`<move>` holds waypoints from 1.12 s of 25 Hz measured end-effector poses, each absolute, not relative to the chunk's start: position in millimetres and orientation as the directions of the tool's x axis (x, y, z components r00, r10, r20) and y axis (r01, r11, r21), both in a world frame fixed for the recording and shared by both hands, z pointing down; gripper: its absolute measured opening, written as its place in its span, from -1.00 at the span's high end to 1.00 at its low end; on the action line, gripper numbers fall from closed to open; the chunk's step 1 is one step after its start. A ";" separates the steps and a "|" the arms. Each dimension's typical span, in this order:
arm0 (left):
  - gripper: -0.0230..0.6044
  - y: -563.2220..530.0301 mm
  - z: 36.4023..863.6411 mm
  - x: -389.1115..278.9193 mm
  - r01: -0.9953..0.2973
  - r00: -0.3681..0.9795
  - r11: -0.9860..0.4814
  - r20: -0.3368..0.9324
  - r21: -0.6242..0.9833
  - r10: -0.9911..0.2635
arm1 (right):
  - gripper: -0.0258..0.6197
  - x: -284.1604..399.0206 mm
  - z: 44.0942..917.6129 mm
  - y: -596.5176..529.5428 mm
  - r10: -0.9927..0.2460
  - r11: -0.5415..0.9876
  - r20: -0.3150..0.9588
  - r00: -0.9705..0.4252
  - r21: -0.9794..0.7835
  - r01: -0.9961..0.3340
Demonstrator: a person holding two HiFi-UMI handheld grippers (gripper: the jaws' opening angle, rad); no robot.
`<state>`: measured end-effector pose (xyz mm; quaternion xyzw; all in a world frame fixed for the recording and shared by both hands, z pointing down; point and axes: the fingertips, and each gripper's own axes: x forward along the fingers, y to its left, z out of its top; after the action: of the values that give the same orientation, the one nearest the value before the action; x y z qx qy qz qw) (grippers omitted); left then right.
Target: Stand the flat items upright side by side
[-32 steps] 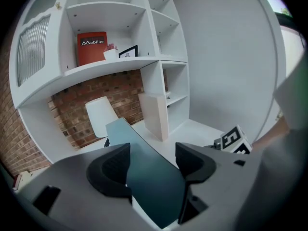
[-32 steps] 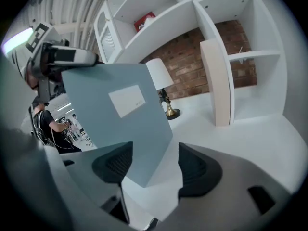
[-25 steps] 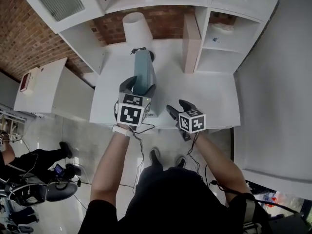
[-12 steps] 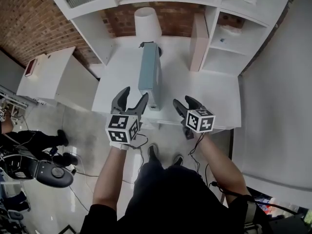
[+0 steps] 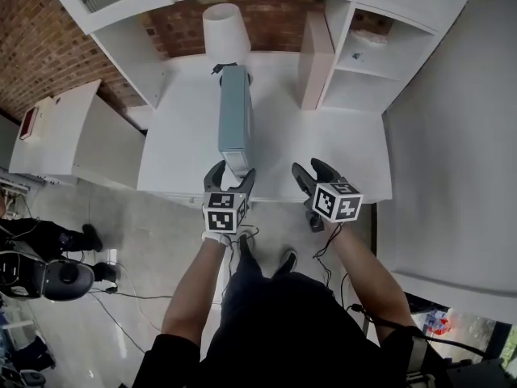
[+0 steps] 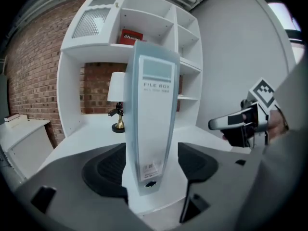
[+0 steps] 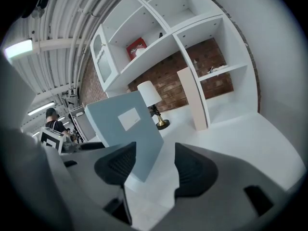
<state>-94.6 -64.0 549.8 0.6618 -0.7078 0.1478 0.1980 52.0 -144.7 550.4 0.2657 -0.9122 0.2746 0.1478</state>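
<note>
Since the earlier head views, the left gripper [image 5: 232, 171] has been taken off the top of the pale blue-grey plastic file box [image 5: 234, 120], drawn back, and brought low against the box's near end. The right gripper [image 5: 311, 168] has been shifted only slightly, at lower right of centre.

The file box is stood upright on its long edge in the middle of the white bench [image 5: 323, 148], with its spine turned toward the lower edge of the frame. In the left gripper view the labelled spine [image 6: 151, 119] is seen between the jaws. The jaws are held wide, a pad at either side of it, and a narrow gap is visible at the right pad.

The right gripper's jaws have just been closing, yet they are kept apart and nothing is held; only a corner of the box [image 7: 122, 129] is seen beyond them.

A beige flat board [image 5: 313, 55] is stood upright against the white shelf unit [image 5: 355, 87] at upper right, well apart from the box. A white-shaded lamp [image 5: 224, 29] is placed behind the box.
</note>
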 end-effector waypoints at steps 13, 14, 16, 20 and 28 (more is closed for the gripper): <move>0.02 -87.3 573.5 -104.6 -0.994 0.109 -0.106 0.486 0.034 -0.867 | 0.21 49.5 562.0 -165.0 -0.512 0.607 0.458 -0.727 -0.406 -0.683; 0.03 -89.9 574.1 -106.4 -0.992 0.120 -0.118 0.484 0.035 -0.867 | 0.22 48.9 563.0 -166.3 -0.519 0.599 0.459 -0.721 -0.406 -0.690; 0.04 -95.2 575.1 -110.2 -0.989 0.143 -0.142 0.482 0.038 -0.865 | 0.24 48.5 562.8 -168.7 -0.536 0.583 0.463 -0.706 -0.401 -0.706; 0.04 -109.7 572.5 -115.8 -0.980 0.193 -0.189 0.469 0.056 -0.862 | 0.27 50.0 559.4 -176.6 -0.579 0.549 0.469 -0.667 -0.380 -0.744; 0.05 -145.9 557.0 -120.0 -0.949 0.308 -0.304 0.441 0.084 -0.843 | 0.32 45.9 546.8 -187.2 -0.643 0.488 0.472 -0.603 -0.355 -0.798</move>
<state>-120.0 -145.9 557.0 0.7915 -0.5661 0.1593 0.1668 45.9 -187.2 546.8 0.4232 -0.8512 0.2777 0.1390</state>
